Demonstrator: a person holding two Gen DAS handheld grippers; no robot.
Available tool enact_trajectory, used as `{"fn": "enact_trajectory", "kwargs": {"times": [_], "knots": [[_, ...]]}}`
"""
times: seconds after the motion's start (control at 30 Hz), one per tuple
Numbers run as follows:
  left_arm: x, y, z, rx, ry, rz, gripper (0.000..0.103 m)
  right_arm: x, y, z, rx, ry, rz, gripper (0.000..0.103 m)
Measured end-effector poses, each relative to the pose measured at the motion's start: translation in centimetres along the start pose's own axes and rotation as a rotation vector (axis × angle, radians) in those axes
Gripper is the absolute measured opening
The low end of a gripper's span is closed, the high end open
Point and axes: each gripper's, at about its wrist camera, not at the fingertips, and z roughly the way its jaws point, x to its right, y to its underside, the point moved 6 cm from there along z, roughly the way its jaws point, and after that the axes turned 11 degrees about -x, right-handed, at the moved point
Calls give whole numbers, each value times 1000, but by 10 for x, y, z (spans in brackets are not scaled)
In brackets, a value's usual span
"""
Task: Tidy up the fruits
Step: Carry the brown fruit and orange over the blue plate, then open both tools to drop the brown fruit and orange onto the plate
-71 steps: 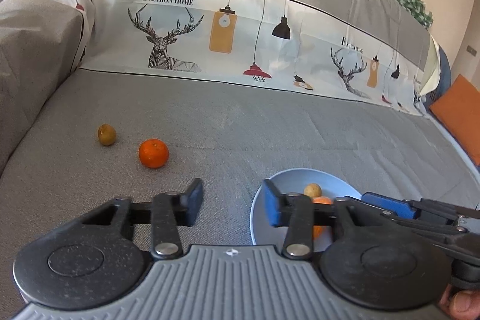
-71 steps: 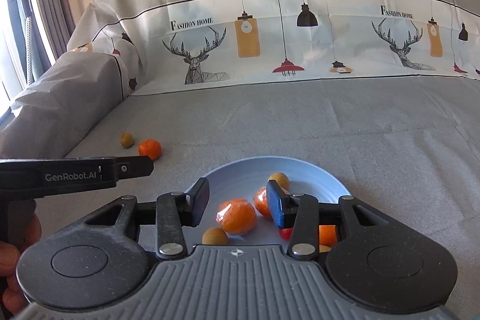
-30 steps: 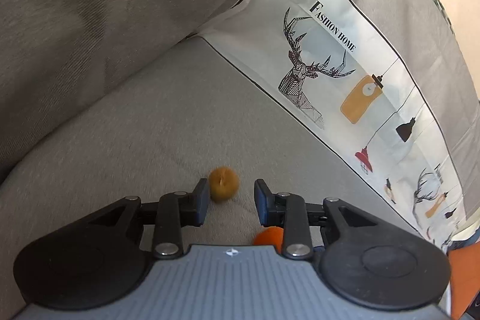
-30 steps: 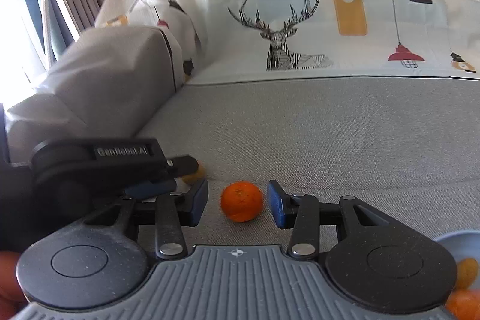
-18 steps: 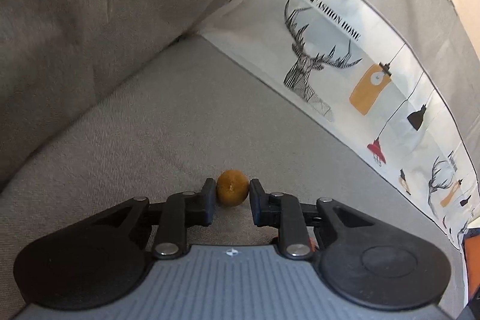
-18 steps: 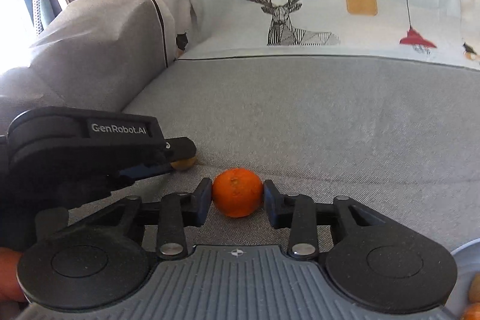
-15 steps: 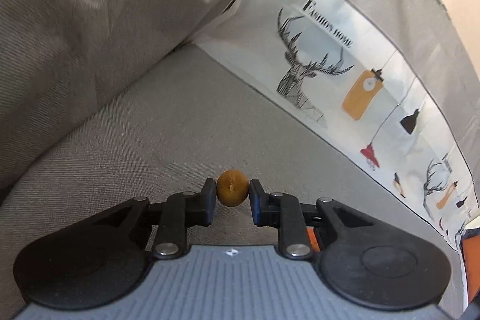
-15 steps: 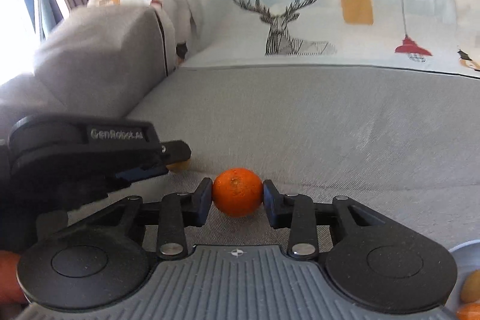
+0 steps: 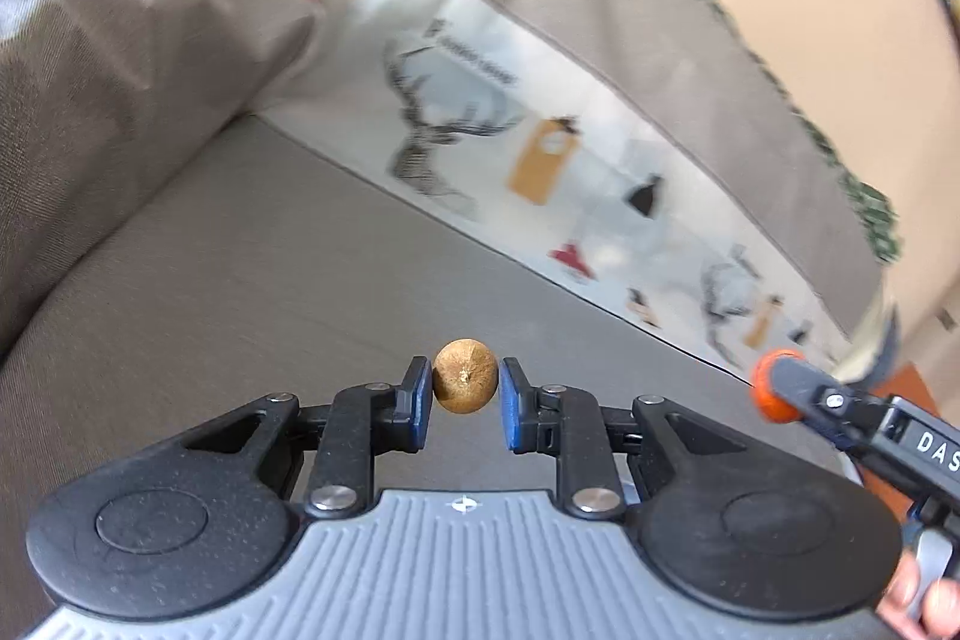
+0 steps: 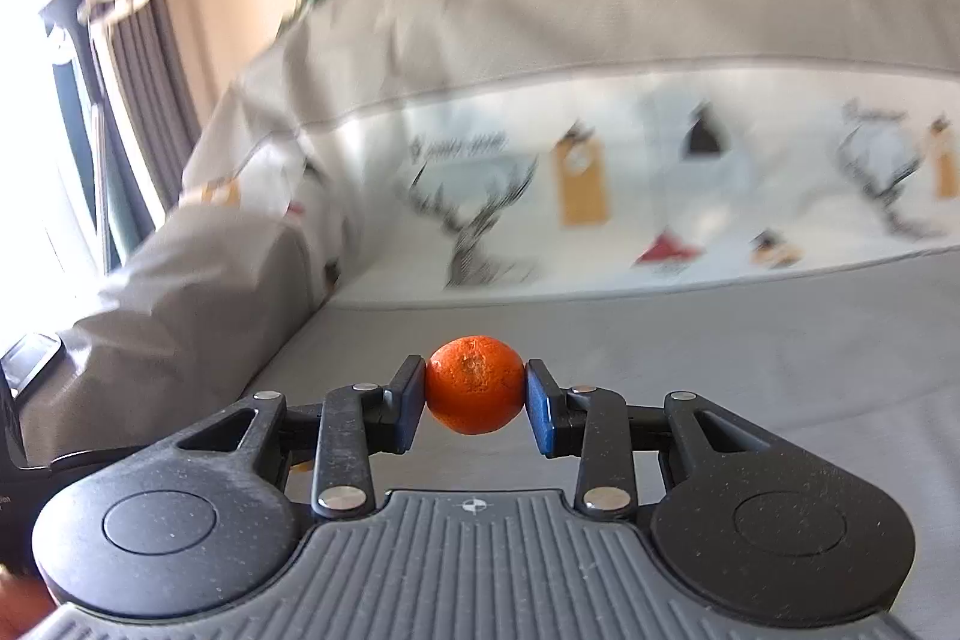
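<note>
The left hand-held gripper (image 9: 465,403) grips a brown fruit (image 9: 465,384); the right hand-held gripper (image 10: 474,403) grips an orange (image 10: 474,384) above the sofa (image 10: 780,358).

The printed backrest cover (image 10: 600,196) is smeared by motion, its lettering unreadable; the right tool (image 9: 780,394) runs off frame.

**Two fruits held off the sofa**

A small round brown fruit (image 9: 465,384), matt and rough-skinned, sits pinched between blue pads above the grey sofa seat. A glossy, dimpled orange mandarin (image 10: 474,384) is clamped likewise, stem scar facing the camera.
</note>
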Motion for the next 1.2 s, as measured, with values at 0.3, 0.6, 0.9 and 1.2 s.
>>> {"fn": "enact_trajectory", "kwargs": {"times": [0.3, 0.6, 0.9, 1.2], "knots": [[56, 46, -24, -74, 79, 162, 26, 96, 65, -84, 59, 110, 162, 37], [111, 120, 4, -245, 66, 478, 26, 86, 88, -66, -47, 103, 38, 37], [99, 113, 12, -266, 79, 427, 28, 71, 87, -43, -100, 81, 30, 67], [103, 112, 2, -230, -9, 468, 75, 83, 90, -52, -96, 142, 51, 99]]}}
